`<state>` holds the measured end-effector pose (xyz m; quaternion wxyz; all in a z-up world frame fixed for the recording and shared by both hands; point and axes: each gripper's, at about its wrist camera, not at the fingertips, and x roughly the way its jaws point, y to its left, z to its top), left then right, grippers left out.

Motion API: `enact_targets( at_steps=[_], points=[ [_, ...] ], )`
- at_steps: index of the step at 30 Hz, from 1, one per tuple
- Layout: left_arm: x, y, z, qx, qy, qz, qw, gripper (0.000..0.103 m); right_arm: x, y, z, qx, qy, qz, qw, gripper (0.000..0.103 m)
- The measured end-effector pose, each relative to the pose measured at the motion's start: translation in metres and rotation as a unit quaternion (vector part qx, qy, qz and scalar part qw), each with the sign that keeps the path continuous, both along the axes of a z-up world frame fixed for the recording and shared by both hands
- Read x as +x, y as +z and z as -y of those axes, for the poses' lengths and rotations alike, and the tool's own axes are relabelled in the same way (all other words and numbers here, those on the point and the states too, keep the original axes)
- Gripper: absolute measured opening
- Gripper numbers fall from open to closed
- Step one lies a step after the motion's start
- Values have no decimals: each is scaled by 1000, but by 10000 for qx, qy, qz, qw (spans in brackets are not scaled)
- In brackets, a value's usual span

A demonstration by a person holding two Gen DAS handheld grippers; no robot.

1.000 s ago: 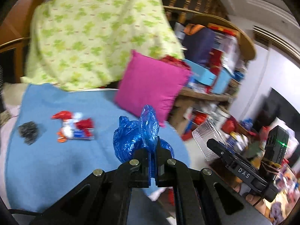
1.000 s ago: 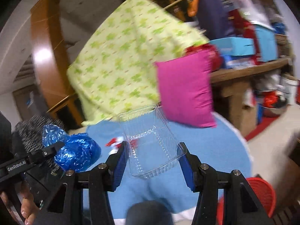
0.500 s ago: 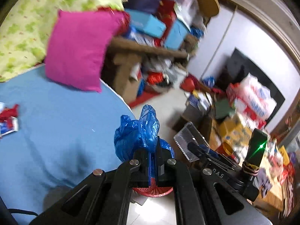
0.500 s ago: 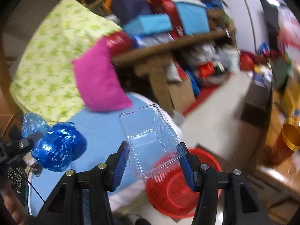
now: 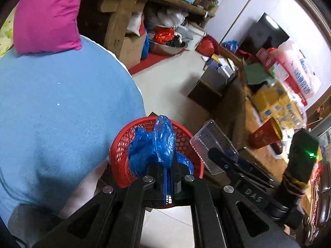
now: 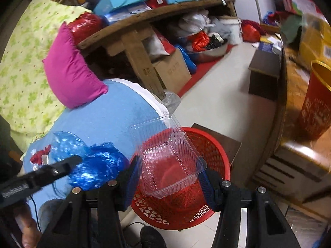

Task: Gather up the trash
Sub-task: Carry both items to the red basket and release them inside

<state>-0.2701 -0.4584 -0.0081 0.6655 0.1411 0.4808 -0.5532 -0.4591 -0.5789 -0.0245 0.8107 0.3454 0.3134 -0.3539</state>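
1. Left gripper (image 5: 167, 180), fingers clenched on a crumpled blue plastic bag (image 5: 154, 146); the bag sits above the red mesh basket (image 5: 120, 146).
2. Right gripper (image 6: 169, 180) clamps a clear plastic tray (image 6: 167, 157) between blue pads (image 6: 132, 177), held over the same basket's opening.
3. Basket stands on the pale floor beside a blue-covered bed (image 5: 62, 107); magenta pillow (image 6: 70, 70) behind.

Red basket (image 5: 118, 155): near rim hidden behind blue plastic bag (image 5: 153, 146). Wrapper (image 6: 39, 157) on bed: partly hidden, print unreadable. Right-side boxes (image 5: 275, 101) blurred.
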Motion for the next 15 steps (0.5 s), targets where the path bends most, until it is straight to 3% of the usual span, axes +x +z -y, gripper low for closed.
enact_targets(
  at_steps=[6, 8, 10, 15],
  points=[
    [7, -12, 10, 179, 18, -201, 9996, 4, -1, -6, 8, 86, -143, 42, 9999, 62],
    [8, -14, 11, 238, 3, -190, 9995, 13, 1, -7, 10, 136, -157, 42, 9998, 67],
    [11, -14, 10, 242, 54, -126, 9996, 46, 1, -8, 11, 165, -211, 27, 9996, 71],
    [20, 3, -5, -44, 167, -49, 9998, 49, 1, 0, 8, 119, -201, 100, 9997, 71]
  ],
)
